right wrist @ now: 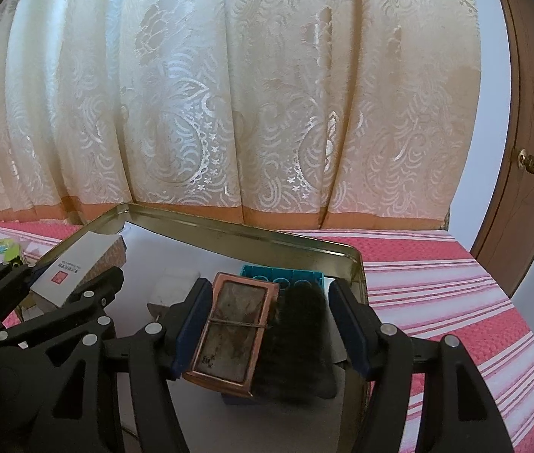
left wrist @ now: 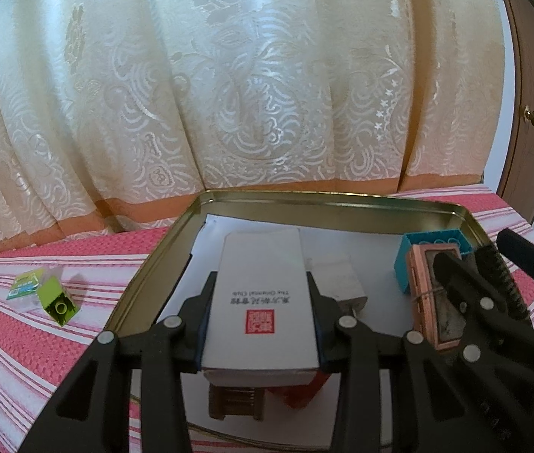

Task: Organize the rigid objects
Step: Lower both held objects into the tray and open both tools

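My left gripper (left wrist: 261,317) is shut on a white box (left wrist: 263,298) with a red seal, held above the gold metal tray (left wrist: 334,198). My right gripper (right wrist: 267,324) is shut on a brush with a copper-framed back (right wrist: 231,321) and dark bristles (right wrist: 300,336), held over the tray's right end (right wrist: 355,271). A teal block (right wrist: 285,277) lies in the tray just beyond the brush. A white charger (left wrist: 336,277) lies on the tray floor. A wooden piece (left wrist: 234,402) and a red piece (left wrist: 310,387) show under the white box.
The tray sits on a pink and white striped cloth (left wrist: 21,324). A lime green block (left wrist: 59,300) and a small green packet (left wrist: 25,283) lie on the cloth left of the tray. A patterned cream curtain (left wrist: 248,94) hangs behind. A wooden door (right wrist: 523,158) stands at right.
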`<state>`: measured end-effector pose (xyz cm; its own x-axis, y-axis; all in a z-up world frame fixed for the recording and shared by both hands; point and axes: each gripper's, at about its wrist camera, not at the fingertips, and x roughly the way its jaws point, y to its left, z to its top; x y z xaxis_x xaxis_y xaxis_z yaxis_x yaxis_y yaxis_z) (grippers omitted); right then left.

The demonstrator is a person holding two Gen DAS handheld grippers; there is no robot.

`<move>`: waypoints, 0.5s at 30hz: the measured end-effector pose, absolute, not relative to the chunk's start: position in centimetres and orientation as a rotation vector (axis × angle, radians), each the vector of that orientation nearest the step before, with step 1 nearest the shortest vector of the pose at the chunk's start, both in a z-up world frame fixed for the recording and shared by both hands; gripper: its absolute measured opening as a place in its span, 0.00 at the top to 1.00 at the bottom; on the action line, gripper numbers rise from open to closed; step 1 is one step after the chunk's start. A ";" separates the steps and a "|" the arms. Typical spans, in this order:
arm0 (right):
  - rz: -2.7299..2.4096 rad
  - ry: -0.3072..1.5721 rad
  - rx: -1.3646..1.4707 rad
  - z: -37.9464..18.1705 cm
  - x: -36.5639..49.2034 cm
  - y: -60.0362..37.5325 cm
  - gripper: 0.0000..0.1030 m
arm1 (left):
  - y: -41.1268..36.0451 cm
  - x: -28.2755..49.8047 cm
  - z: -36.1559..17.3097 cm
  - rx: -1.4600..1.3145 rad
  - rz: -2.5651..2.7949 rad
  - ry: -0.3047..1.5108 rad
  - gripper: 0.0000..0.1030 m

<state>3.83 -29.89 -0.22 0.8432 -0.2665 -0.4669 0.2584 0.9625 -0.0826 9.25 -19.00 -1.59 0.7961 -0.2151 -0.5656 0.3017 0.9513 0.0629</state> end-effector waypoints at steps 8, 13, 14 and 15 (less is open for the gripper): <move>-0.359 0.407 0.031 0.4 2.0 -30.8 0.16 | -18.5 8.9 -1.4 0.149 -0.266 0.577 0.00; -0.393 0.329 0.108 0.9 0.7 -32.1 0.13 | -18.8 7.2 -0.4 0.158 -0.286 0.489 0.01; -0.399 0.319 0.108 0.9 0.5 -32.0 0.13 | -18.9 7.0 -0.4 0.170 -0.282 0.472 0.00; -0.402 0.317 0.106 0.9 0.5 -32.0 0.13 | -19.1 6.7 -0.3 0.182 -0.284 0.457 0.00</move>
